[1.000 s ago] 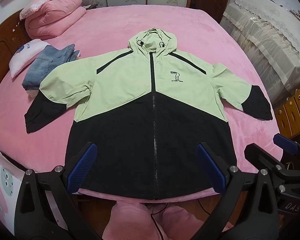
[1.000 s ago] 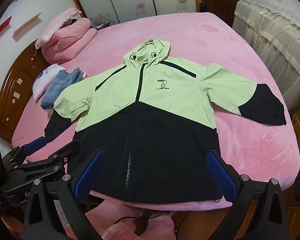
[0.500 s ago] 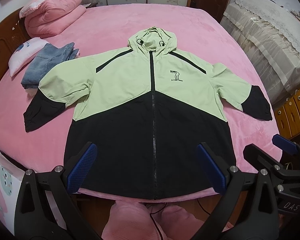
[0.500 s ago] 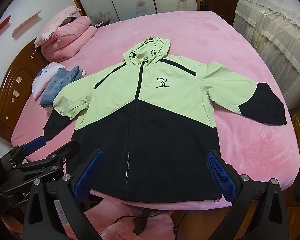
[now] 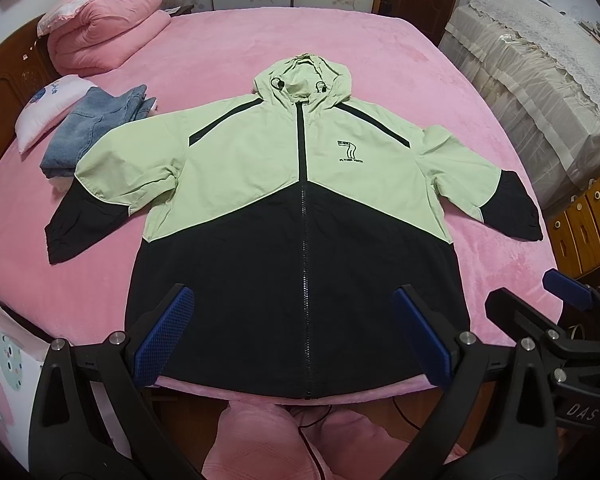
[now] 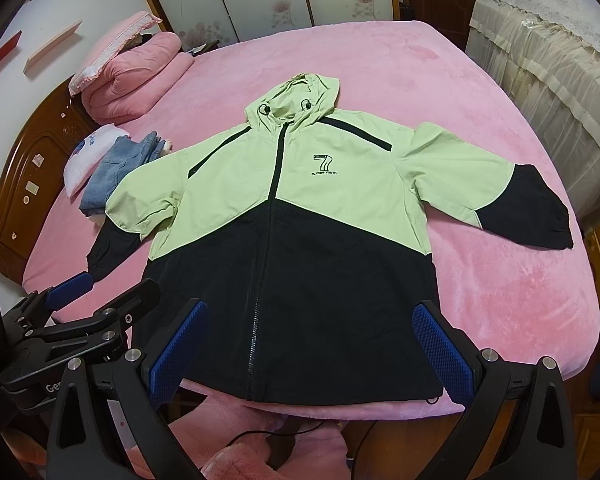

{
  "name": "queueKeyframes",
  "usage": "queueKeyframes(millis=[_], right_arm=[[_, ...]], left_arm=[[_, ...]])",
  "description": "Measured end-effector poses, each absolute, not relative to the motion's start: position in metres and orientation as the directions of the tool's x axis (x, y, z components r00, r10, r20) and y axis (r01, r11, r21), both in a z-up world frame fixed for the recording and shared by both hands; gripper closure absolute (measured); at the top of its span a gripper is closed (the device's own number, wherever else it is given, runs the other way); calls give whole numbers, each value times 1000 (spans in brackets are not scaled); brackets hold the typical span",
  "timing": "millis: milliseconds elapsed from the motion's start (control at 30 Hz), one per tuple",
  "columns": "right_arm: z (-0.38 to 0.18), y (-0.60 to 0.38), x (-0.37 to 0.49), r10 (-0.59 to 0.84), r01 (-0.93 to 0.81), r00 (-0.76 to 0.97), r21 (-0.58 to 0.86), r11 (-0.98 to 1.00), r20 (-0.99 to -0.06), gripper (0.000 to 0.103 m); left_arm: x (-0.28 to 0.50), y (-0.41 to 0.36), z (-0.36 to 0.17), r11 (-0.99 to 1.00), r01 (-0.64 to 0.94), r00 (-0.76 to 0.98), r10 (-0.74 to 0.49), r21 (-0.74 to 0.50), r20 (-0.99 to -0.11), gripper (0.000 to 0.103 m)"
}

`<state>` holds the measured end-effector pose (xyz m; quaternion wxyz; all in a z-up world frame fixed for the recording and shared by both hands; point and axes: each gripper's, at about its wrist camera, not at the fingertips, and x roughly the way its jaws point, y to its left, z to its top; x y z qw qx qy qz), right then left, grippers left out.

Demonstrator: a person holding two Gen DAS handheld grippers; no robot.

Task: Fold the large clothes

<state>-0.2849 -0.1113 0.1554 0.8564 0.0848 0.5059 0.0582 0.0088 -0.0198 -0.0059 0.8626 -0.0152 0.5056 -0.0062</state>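
Note:
A large hooded jacket (image 5: 300,200) (image 6: 292,220), pale green above and black below, lies flat and zipped on the pink bed, front up, hood pointing away, both sleeves spread out. Its hem reaches the near bed edge. My left gripper (image 5: 294,332) hovers open above the hem, holding nothing. The right gripper (image 6: 310,346) is likewise open over the hem and empty. The right gripper (image 5: 548,312) shows at the right of the left wrist view, and the left gripper (image 6: 88,308) at the left of the right wrist view.
Folded jeans (image 5: 96,128) and a white pillow (image 5: 48,108) lie left of the jacket, with a rolled pink quilt (image 5: 104,28) behind them. A lace-covered piece of furniture (image 5: 540,80) stands right of the bed. Pink-clad legs (image 5: 284,440) are below the bed edge.
Both views have shifted very slightly; the jacket lies as before and both grippers stay open.

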Motion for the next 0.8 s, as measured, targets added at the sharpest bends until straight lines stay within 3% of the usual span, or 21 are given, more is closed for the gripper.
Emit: queueKeyframes(millis=[800], right_arm=[[156, -113, -284, 188, -17, 480, 205, 979, -857, 0]], left_arm=[[8, -24, -8, 999, -4, 489, -28, -35, -872, 4]])
